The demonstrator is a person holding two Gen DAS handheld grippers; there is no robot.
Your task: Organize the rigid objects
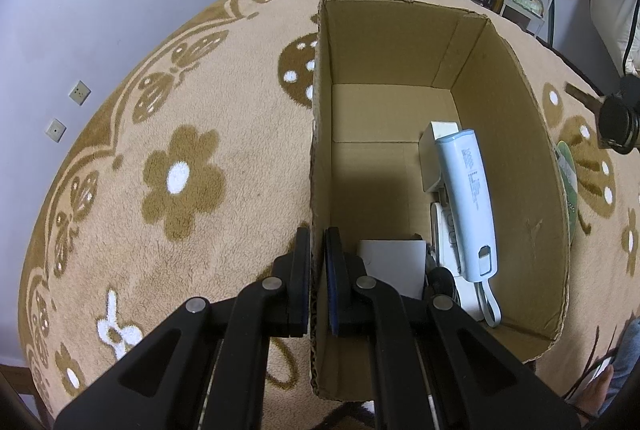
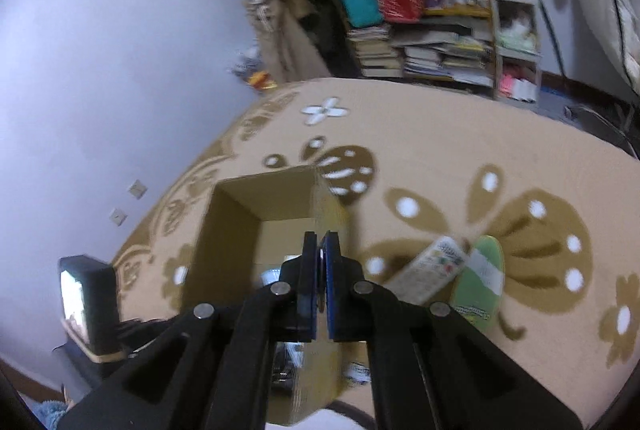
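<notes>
An open cardboard box [image 1: 516, 134] stands on a beige flowered blanket. My left gripper [image 1: 318, 250] is shut on the box's left wall, one finger inside and one outside. Inside the box lie a light blue power bank [image 1: 470, 206], a grey-white block [image 1: 432, 166], a white flat card [image 1: 392, 266] and a white device under the power bank. My right gripper [image 2: 321, 254] hovers above the box [image 2: 228, 230], shut on a thin dark flat thing I cannot name. A white remote control [image 2: 432, 268] and a green oval object [image 2: 480, 282] lie on the blanket right of the box.
The blanket [image 1: 180, 110] covers a raised surface against a lilac wall with two wall sockets [image 1: 79, 92]. Cluttered shelves [image 2: 420, 10] with books and bags stand behind. A black device with a lit screen [image 2: 86, 304] sits left of the box. A black camera [image 1: 618, 118] is at right.
</notes>
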